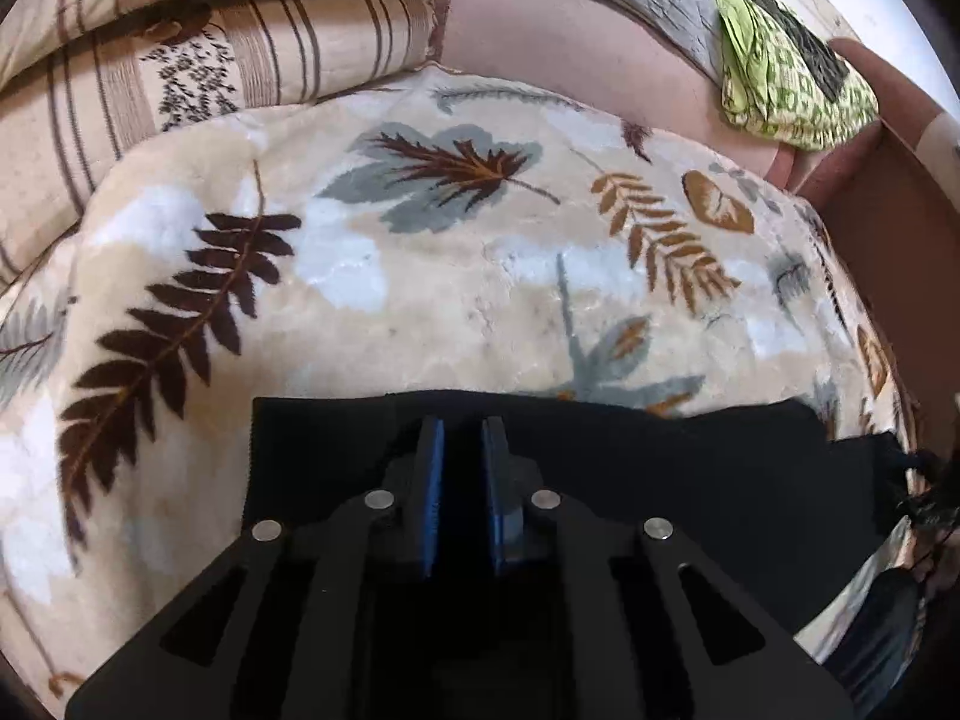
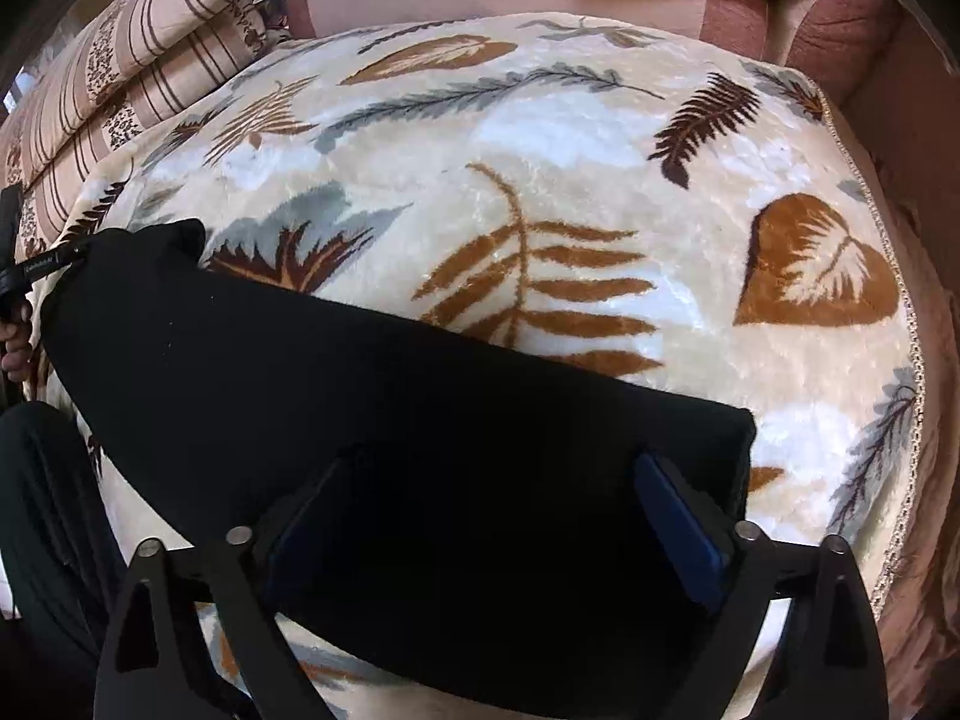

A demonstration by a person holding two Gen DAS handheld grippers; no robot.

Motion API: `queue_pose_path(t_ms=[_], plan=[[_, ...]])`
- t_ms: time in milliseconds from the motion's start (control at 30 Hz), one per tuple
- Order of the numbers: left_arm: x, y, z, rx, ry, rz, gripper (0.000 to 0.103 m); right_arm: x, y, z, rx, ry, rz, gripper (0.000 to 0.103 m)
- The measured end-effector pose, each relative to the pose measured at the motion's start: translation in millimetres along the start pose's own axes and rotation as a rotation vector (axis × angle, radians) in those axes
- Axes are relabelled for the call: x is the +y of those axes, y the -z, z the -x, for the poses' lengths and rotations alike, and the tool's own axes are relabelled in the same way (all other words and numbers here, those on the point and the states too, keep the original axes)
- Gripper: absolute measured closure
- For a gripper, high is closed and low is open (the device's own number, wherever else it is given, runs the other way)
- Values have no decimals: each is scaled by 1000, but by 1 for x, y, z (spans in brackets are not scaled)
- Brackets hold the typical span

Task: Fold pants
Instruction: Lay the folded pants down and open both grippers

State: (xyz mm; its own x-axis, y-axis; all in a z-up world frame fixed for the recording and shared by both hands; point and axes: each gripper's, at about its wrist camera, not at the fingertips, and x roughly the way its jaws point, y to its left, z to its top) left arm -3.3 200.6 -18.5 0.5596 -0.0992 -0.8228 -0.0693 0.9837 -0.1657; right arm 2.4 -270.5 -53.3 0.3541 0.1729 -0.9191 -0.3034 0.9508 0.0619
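Left wrist view, left gripper [image 1: 462, 426] nearly pressed together over smooth black pants [image 1: 660, 456], right gripper [image 2: 498, 468] spread wide, plush leaf-print blanket [image 1: 456, 300], no legible writing.

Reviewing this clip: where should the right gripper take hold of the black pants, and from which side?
At the near right corner of the black pants, coming in low from the right. The cloth lies flat on the leaf-print blanket with an exposed edge there, and the right gripper is open above it.
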Motion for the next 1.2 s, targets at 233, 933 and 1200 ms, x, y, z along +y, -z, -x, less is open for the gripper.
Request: queue_pose_path(t_ms=[233, 933, 1200], plan=[[-81, -3, 48, -27, 161, -277, 57, 0, 2, 2, -5, -11, 5, 4], [-169, 22, 1, 23, 388, -66, 33, 12, 8, 11, -23, 67, 54, 5], [-194, 85, -16, 62, 189, -146, 26, 64, 25, -5, 56, 184, 75, 1]])
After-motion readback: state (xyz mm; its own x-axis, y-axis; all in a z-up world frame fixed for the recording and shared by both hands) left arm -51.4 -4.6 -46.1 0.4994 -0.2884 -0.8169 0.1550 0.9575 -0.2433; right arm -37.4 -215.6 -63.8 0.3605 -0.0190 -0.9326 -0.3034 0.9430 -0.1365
